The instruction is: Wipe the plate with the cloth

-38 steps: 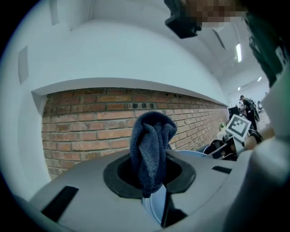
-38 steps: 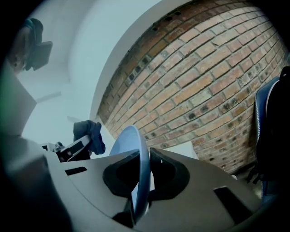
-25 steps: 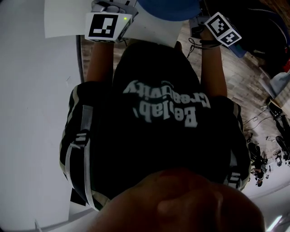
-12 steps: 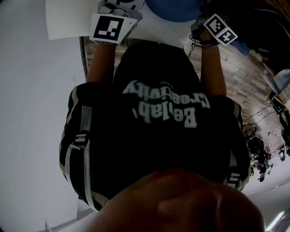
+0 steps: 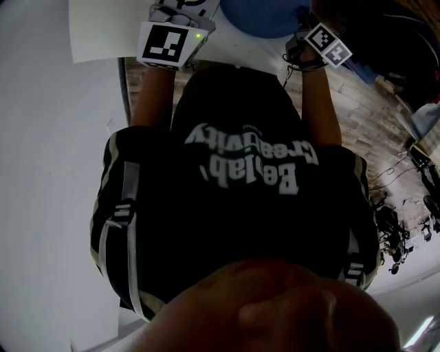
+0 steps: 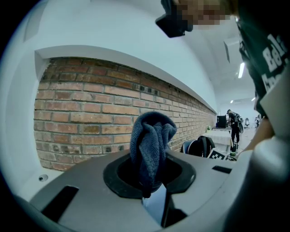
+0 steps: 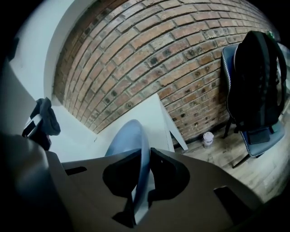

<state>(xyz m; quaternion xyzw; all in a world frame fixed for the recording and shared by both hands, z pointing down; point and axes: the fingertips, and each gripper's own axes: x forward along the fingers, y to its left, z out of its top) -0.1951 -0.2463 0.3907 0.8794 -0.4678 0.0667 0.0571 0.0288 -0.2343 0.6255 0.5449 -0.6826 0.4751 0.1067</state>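
A dark blue cloth [image 6: 152, 142] stands bunched up between the jaws of my left gripper [image 6: 153, 183], which is shut on it. My right gripper [image 7: 143, 181] is shut on the rim of a blue plate [image 7: 129, 138], held edge-on above the white table [image 7: 145, 113]. In the right gripper view the cloth [image 7: 46, 117] shows at the far left, apart from the plate. In the head view the plate [image 5: 265, 15] sits at the top edge between the two marker cubes, the left one [image 5: 165, 42] and the right one [image 5: 327, 45]. The jaws themselves are hidden there.
A brick wall [image 6: 90, 104] runs behind the table. On the wooden floor to the right stand a chair with a black backpack [image 7: 256, 77] and a small cup [image 7: 208, 138]. The person's dark shirt [image 5: 240, 206] fills most of the head view.
The right gripper has sunk with the plate, and its marker cube has slid a little left in the head view. The left gripper has barely shifted. Both grips are unchanged.
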